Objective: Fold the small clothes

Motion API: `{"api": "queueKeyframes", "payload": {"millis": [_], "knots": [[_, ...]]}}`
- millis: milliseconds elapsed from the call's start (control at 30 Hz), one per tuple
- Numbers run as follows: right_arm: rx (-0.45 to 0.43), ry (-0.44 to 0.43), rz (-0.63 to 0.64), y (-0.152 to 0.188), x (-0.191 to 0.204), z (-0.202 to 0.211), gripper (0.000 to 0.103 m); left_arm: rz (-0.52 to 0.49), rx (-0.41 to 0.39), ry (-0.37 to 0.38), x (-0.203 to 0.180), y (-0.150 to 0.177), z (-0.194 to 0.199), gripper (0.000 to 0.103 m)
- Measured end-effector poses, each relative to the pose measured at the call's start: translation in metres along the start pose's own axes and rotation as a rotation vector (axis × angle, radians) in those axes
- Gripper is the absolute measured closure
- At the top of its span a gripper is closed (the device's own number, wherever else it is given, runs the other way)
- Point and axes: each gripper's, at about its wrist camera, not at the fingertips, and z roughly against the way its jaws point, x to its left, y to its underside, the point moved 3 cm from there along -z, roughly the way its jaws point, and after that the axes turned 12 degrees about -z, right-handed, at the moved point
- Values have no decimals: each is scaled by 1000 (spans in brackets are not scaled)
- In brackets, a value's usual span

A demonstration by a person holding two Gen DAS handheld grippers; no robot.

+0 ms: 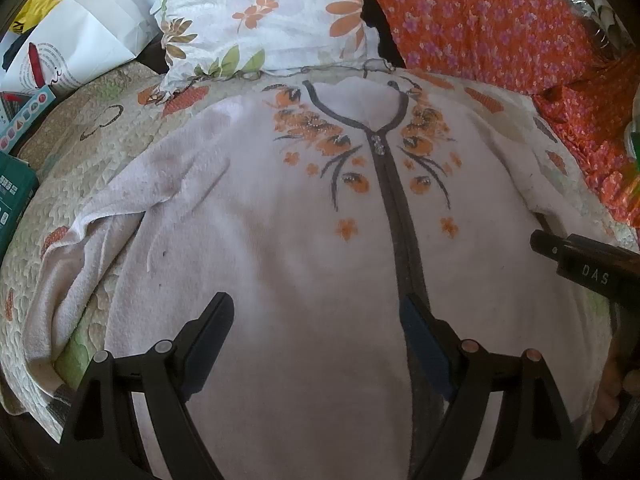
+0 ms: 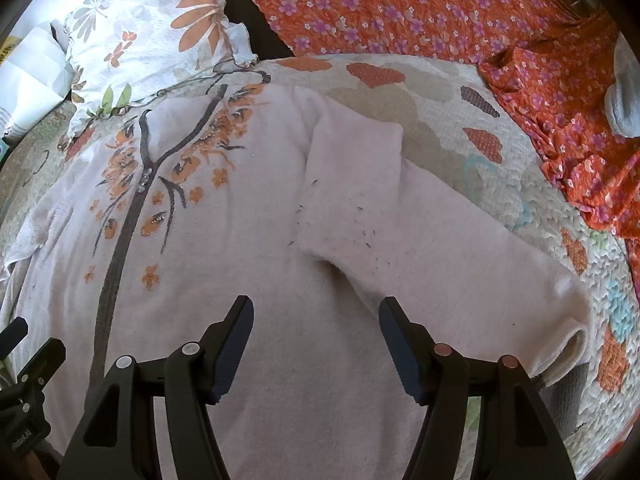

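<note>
The quilt (image 1: 92,148) covers the bed under everything, cream with orange patches. Across it lies my cardigan (image 1: 280,232), pale pink, spread flat and face up, its dark placket (image 1: 394,208) running down the middle with orange flowers on both sides of the neck. Its one sleeve (image 2: 420,216) is folded in over the body, cuff near the shoulder; the other sleeve (image 1: 84,248) trails down the quilt's edge. Behind the collar sits a flowered pillow (image 1: 260,12), and beside that an orange floral cloth (image 1: 480,20) is heaped along the far side. A white paper bag (image 1: 80,36) leans at the far corner.

My left gripper (image 1: 320,320) hangs over the lower front, just beside the placket, fingers spread wide, nothing between them. My right gripper (image 2: 316,324) hangs over the body near the folded sleeve, likewise spread and empty.
</note>
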Motion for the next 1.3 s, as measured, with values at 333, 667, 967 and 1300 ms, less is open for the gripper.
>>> {"api": "queueKeyframes", "payload": {"millis": [333,667,967,1300], "knots": [[10,-1,-1,0,-1,-2,32,0,6,-1,0,1,-1,19],[11,0,0,0,-1,-3,31,2,9,1,0,2,-2,19],[12,1,1,2,-1,-4,30,1,9,3,1,2,-2,19],[14,2,4,4,-1,-7,29,3,17,0,6,7,-5,19]]}}
